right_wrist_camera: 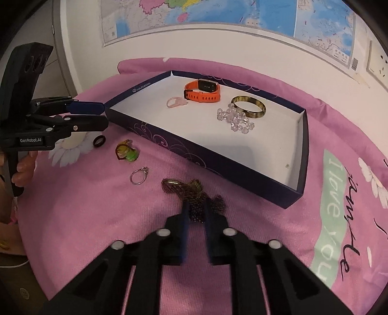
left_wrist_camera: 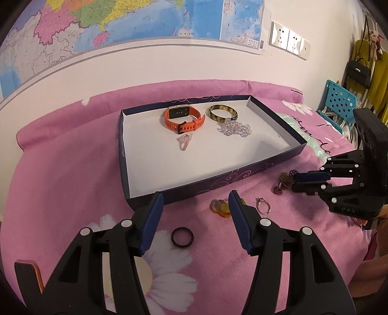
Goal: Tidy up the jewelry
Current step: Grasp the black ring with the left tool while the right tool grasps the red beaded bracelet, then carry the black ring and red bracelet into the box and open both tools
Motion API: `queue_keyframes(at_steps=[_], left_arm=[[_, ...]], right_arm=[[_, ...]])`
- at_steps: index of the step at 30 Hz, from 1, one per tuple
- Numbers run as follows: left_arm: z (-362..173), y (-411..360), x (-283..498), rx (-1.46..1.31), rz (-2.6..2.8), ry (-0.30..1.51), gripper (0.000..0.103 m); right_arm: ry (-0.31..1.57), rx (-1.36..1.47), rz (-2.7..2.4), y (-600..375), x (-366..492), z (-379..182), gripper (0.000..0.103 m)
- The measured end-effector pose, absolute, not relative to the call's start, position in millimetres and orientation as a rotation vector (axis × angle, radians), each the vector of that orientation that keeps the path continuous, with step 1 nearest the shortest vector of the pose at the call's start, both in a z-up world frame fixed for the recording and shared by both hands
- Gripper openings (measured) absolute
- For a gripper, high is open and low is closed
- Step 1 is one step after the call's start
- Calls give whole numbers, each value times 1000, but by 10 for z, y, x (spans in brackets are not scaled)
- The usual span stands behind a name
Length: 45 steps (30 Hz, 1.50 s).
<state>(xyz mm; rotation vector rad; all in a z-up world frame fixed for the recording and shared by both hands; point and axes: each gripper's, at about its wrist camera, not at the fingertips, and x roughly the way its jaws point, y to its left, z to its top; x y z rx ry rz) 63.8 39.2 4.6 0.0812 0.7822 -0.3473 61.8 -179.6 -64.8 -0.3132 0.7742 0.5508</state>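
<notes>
Right gripper (right_wrist_camera: pixel 196 208) pinched on chain necklace (right_wrist_camera: pixel 194 193), box (right_wrist_camera: pixel 218 167) at 1 o'clock; left gripper (left_wrist_camera: pixel 194 201) half-open, empty

Left gripper (right_wrist_camera: pixel 104 116) plate: white letters read "GenRobot.AI".
Pink bedspread (right_wrist_camera: pixel 97 230), green band (right_wrist_camera: pixel 332 218): white words "I love you".
Beside that band: black cursive script, too looped to make out.
Dark box wall (right_wrist_camera: pixel 143 87): small white logo line, too tiny to read.
Wall map (left_wrist_camera: pixel 121 21): labels far too small.
</notes>
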Motion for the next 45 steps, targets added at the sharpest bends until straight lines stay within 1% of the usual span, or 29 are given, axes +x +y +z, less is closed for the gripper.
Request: queue_keyframes(at_steps=[1, 14, 21, 24, 29, 31, 32, 34, 38, 41, 43, 45], left_arm=[[49, 394, 632, 79, -347, 782, 55], [26, 488, 495, 93, -336, 785, 55], [-68, 522, 450, 114, -335, 811, 55], [-119, 514, 448, 122, -339, 826, 54], [-198, 496, 474, 125, -336, 852, 48], [-222, 488, 479, 126, -338, 860, 44], [-234, 486, 480, 128, -338, 865, 43], [-270, 479, 498, 134, -327, 880, 39], [-277, 488, 514, 133, -317, 881, 36], [-280, 483, 509, 139, -309, 878, 31], [-279, 479, 503, 141, -309, 876, 23], [-281, 471, 498, 145, -306, 875, 23]], right_arm=[[773, -308, 555, -1804, 620, -640, 1], [669, -94, 630, -2029, 559, -164, 1], [639, -54, 667, -2019, 487, -60, 1], [640, -55, 670, -1987, 486, -71, 1], [641, -41, 680, -1979, 492, -94, 1], [641, -32, 690, -1980, 491, -97, 1], [638, -30, 689, -1983, 492, -91, 1], [632, -18, 693, -1994, 498, -76, 1], [619, 16, 713, -2025, 511, -30, 1], [623, 22, 706, -2031, 530, -27, 1], [629, 25, 706, -2028, 543, -39, 1], [631, 24, 704, -2020, 548, -47, 1]])
